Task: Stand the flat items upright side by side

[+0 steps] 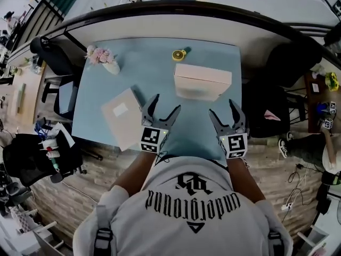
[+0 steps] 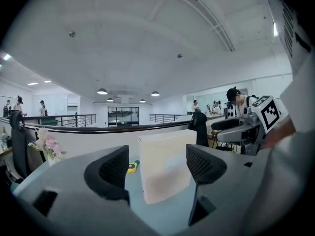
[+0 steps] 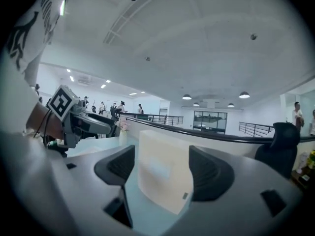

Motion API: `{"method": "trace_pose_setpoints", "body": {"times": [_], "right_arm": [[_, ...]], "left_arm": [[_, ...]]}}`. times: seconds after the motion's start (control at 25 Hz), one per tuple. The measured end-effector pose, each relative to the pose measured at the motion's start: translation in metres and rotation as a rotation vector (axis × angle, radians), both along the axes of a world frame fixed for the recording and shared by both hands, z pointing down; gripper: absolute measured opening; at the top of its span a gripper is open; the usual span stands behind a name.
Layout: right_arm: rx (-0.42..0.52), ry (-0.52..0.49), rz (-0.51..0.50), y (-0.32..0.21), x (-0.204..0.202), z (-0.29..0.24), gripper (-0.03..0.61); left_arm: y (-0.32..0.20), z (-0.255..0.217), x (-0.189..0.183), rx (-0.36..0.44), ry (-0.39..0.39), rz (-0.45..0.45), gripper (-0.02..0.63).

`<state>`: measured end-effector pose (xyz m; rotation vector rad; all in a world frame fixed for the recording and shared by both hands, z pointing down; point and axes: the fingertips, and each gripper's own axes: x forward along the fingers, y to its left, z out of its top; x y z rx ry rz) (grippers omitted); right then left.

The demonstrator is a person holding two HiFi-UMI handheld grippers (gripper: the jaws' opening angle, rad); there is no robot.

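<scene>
A cream flat box (image 1: 202, 81) stands upright on the light blue table (image 1: 154, 63), right of centre; it shows ahead of both grippers' jaws as a cream box (image 2: 165, 163) and a cream box (image 3: 165, 173). A second cream box (image 1: 123, 117) with a white label lies flat at the table's near left. My left gripper (image 1: 161, 109) hovers open near the front edge, just right of the flat box. Open too and empty, my right gripper (image 1: 225, 112) hangs at the front right, nearer me than the upright box.
A small vase of pink flowers (image 1: 102, 57) stands at the table's far left. A yellow tape measure (image 1: 179, 54) lies at the far middle. Black chairs (image 1: 53, 57) flank the table, and a curved railing (image 1: 176, 9) runs behind it.
</scene>
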<state>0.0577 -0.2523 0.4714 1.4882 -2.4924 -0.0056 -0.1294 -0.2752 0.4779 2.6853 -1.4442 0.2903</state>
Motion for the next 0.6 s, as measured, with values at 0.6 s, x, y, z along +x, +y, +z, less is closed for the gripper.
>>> {"method": "trace_pose_setpoints", "body": {"times": [0.6], "right_arm": [[-0.024,-0.06,-0.258,0.088,-0.041,0.007,0.333]], "left_arm": [[0.114,-0.002,-0.034,0.004,-0.015,-0.203,0.374]]}}
